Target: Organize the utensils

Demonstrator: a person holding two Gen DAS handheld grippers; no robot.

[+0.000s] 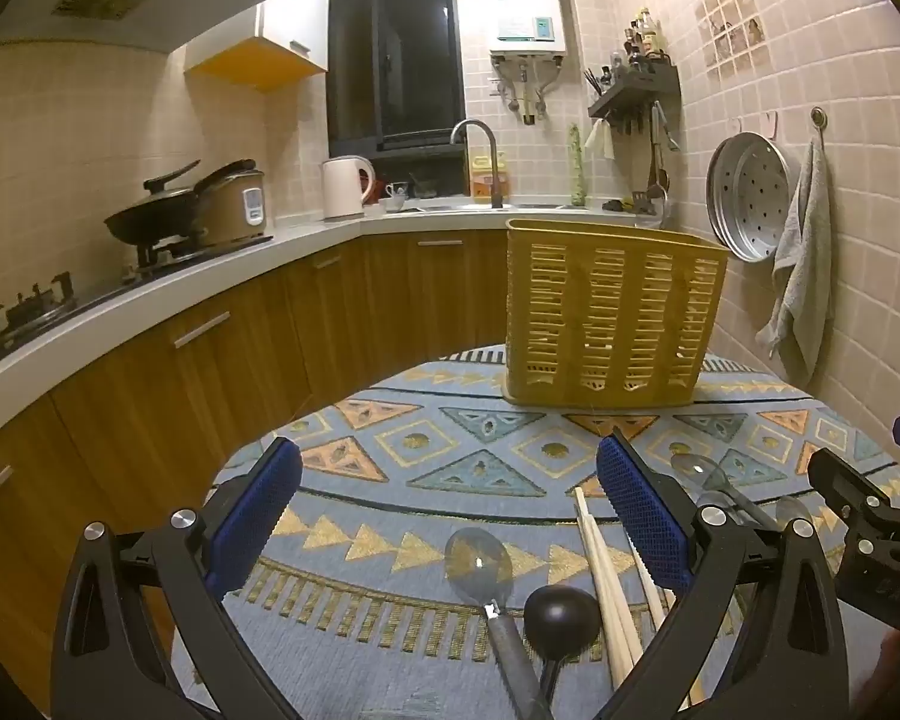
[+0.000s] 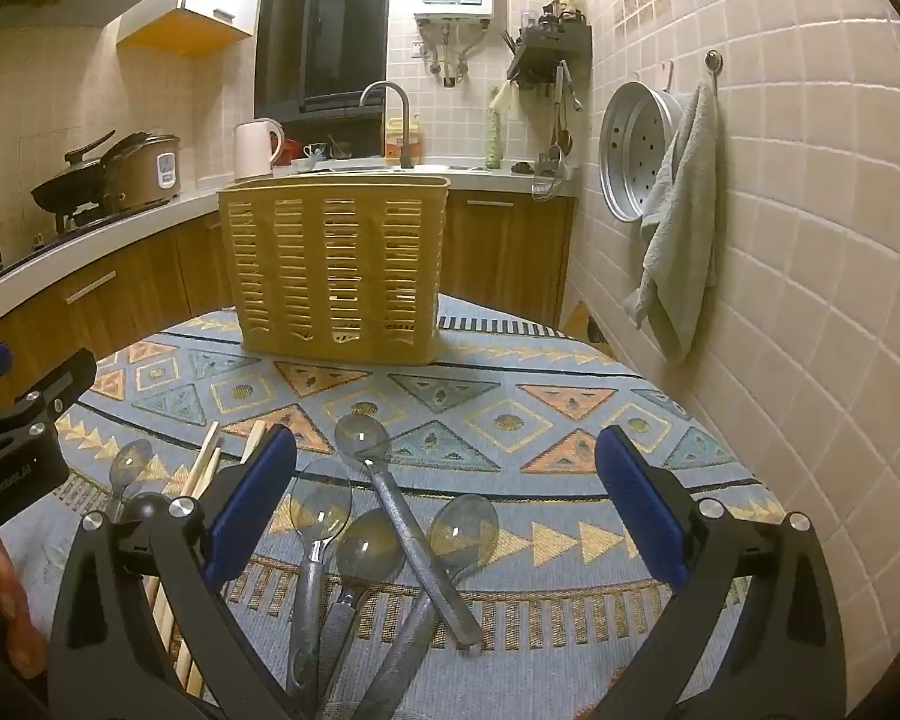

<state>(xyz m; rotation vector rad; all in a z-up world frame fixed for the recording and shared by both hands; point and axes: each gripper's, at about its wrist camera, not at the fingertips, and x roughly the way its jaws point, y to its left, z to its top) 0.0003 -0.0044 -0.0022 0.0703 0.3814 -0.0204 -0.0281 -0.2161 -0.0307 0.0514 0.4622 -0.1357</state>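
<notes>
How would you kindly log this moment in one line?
left tongs: open, empty | right tongs: open, empty | spoons, chopsticks: on cloth | basket: upright

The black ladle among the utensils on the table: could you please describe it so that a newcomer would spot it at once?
Start at the yellow slotted utensil basket standing at the far end of the patterned tablecloth, then come to the near edge. There, between a clear spoon and the wooden chopsticks, lies the black ladle. It alone has a round, opaque dark bowl.
</notes>
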